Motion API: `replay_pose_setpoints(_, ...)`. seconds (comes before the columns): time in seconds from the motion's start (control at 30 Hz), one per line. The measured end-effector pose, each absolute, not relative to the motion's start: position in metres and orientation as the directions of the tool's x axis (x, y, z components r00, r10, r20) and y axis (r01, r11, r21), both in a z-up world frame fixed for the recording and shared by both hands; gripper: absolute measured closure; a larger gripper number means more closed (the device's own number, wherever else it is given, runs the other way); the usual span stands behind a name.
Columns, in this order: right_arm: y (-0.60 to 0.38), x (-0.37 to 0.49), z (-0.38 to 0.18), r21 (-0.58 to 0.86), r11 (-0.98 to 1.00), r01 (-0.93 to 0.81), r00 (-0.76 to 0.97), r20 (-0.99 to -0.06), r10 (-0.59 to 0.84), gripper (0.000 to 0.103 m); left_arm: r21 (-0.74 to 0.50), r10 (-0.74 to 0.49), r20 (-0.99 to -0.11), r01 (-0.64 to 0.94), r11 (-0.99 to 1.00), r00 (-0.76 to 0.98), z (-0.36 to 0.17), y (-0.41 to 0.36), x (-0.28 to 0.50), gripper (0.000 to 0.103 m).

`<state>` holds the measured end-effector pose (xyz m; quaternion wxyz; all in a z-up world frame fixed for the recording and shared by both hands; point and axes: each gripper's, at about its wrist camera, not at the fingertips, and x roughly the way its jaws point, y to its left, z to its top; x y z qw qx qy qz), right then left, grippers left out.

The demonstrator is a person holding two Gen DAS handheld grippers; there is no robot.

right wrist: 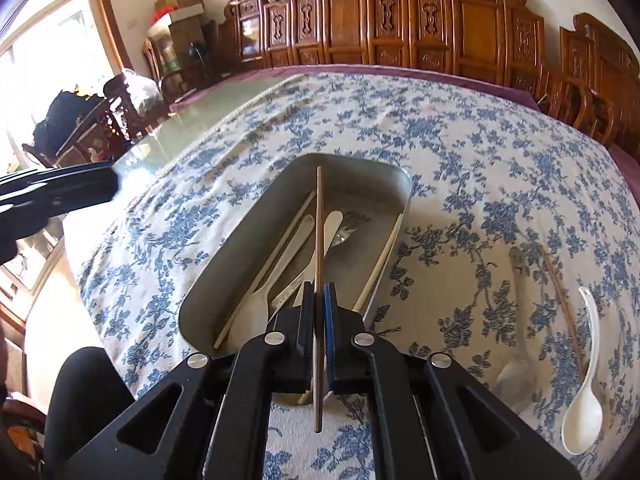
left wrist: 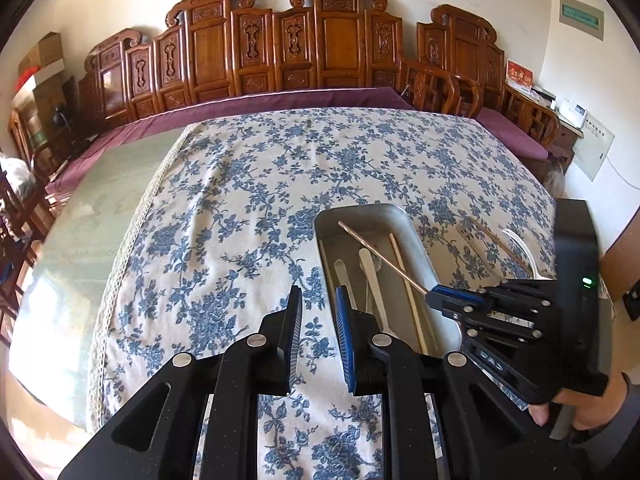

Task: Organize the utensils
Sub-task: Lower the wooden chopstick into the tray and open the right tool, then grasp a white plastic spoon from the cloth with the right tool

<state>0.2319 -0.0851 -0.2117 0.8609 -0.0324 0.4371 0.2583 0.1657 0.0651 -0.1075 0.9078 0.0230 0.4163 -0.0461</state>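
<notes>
My right gripper [right wrist: 319, 300] is clamped on a brown chopstick [right wrist: 319, 240], its pads pinching the stick partway along so that the long end reaches out over the metal tray [right wrist: 404, 184] and the short end hangs back toward me. My left gripper [left wrist: 318, 320] holds nothing; its jaws stand a little apart, with only the flowered tablecloth [left wrist: 240, 200] showing between them, just left of the tray.

The tray already holds a pale chopstick [right wrist: 266, 268], a second one leaning on the right wall [right wrist: 380, 264], a white spoon [right wrist: 256, 308] and some metal cutlery. I judge I am at the drop-off step for this chopstick. Next I need to lower the tip into the tray, bring the stick in line with the tray's long side, then let go so it settles beside the others rather than across the rim.

Well to the right on the table, another brown chopstick [right wrist: 564, 312], a white soup spoon [right wrist: 584, 412] and a greyish spoon [right wrist: 516, 372] are not yet collected.
</notes>
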Motion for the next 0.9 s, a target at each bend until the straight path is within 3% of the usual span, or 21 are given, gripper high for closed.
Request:
replay_pose_setpoints(0.5,-0.067,0.239,-0.216,0.225,0.856,-0.466,0.457,-0.767,0.45,0.095,0.014,-0.049,-0.773,0.093,0.996,0.633,-0.114,0.082,0.15,0.087)
replay_pose_setpoints(0.9,-0.11,0.22,-0.181,0.147,0.855,-0.498,0.529,-0.729,0.434,0.095,0.016,-0.076,-0.762,0.135,0.991,0.644,-0.107,0.059,0.148,0.08)
